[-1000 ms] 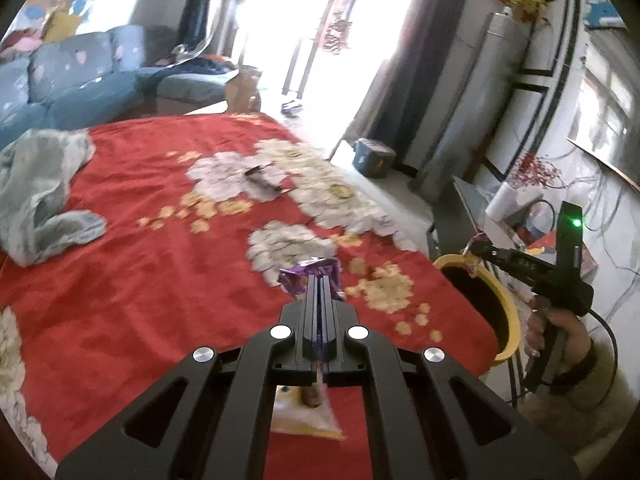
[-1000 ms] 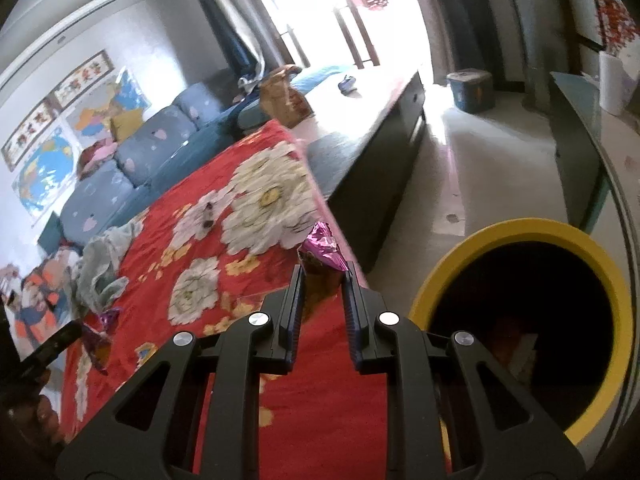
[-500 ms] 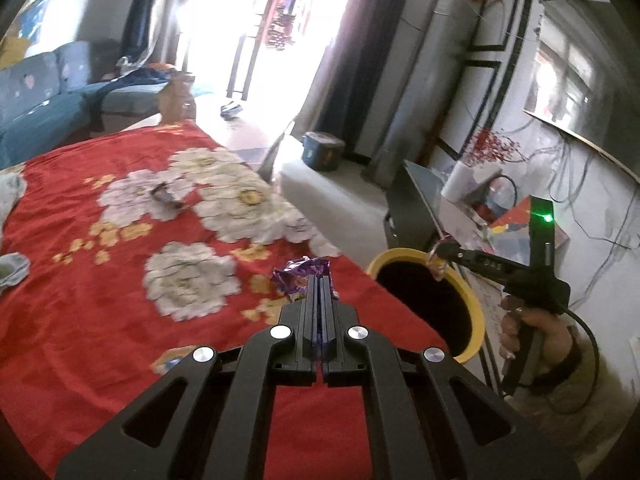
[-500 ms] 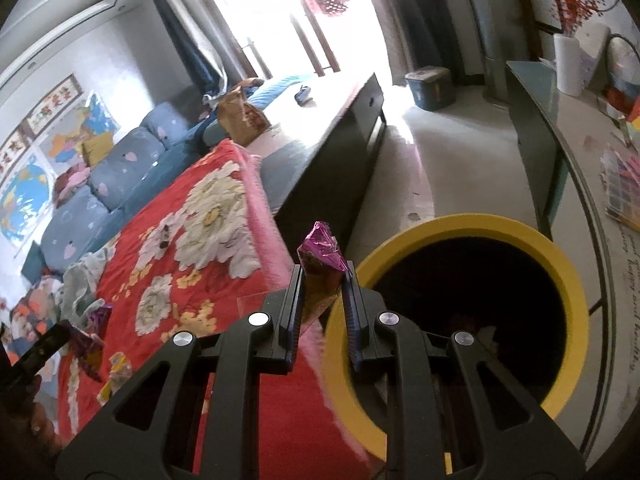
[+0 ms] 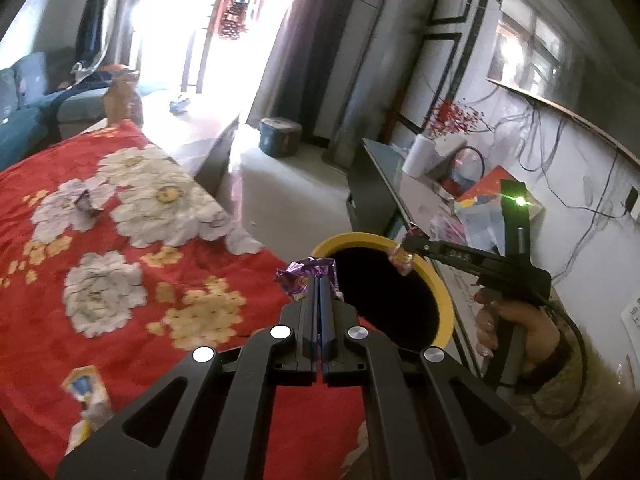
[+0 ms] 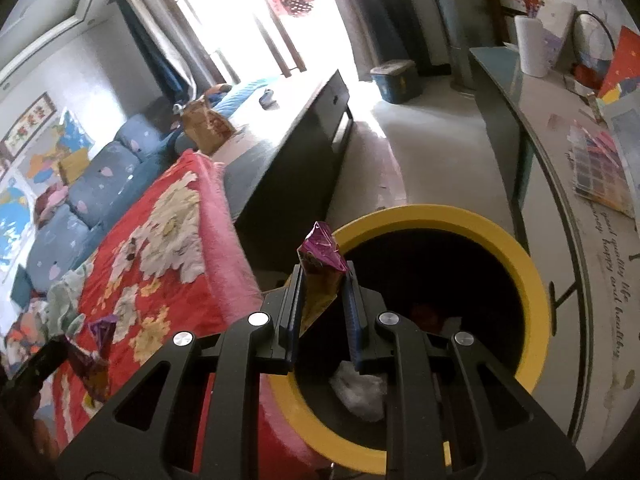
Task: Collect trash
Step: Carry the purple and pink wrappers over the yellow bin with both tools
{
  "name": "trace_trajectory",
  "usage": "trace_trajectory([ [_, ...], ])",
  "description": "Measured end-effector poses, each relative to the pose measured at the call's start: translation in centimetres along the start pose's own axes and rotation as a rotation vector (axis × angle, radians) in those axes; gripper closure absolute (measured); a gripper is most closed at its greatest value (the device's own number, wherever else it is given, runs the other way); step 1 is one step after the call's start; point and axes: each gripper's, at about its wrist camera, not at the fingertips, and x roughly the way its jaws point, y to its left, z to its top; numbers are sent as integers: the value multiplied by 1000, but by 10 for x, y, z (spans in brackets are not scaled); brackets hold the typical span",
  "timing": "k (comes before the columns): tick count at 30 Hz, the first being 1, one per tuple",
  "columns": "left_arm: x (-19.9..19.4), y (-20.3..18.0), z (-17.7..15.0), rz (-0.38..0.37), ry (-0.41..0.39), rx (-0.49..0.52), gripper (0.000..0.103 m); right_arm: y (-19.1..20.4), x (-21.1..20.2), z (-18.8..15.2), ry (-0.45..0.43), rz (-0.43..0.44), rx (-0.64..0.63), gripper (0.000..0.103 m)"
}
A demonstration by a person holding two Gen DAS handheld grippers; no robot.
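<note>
Left wrist view: left gripper (image 5: 320,280) has its jaws pressed together on a purple foil wrapper (image 5: 306,276); wrapper sticks out past the tips, at the near rim of the bin.
Right wrist view: right gripper (image 6: 322,276) clamps a magenta/orange snack wrapper (image 6: 322,264); jaws part-way apart, held by the wrapper's bulk.
Wrapper position (right): over the bin's near-left rim, tip roughly at the edge of the opening; in the left view it hangs at the far rim (image 5: 402,259).
Bin: yellow-rimmed trash bin (image 6: 520,256), dark inside, stands just beside the bed edge; some white and red rubbish already lies at the bottom (image 6: 356,388).
Bed: red floral blanket (image 5: 80,320).
Left on the blanket: a small dark wrapper (image 5: 86,203) on a far white flower, a yellow/blue packet (image 5: 90,392) near the camera.
Other clutter: grey-green cloth (image 6: 66,300) by the sofa, trash or not I can't tell.
Progress: my read is mid-way; two pieces are in hand at the bin and not yet dropped.
Next: release both over the opening, right one first as it's better centred.
Risk: light foil may cling to the pads or flutter outside the rim.
</note>
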Motion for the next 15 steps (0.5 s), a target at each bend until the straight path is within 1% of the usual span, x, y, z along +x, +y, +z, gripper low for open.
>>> trace_trajectory([
  [8, 28, -27, -2, -56, 31, 28, 102, -21, 3, 1, -1, -39, 40, 89],
  [15, 51, -45, -5, -85, 60, 50, 102, -41, 6, 1, 3, -58, 83, 89],
])
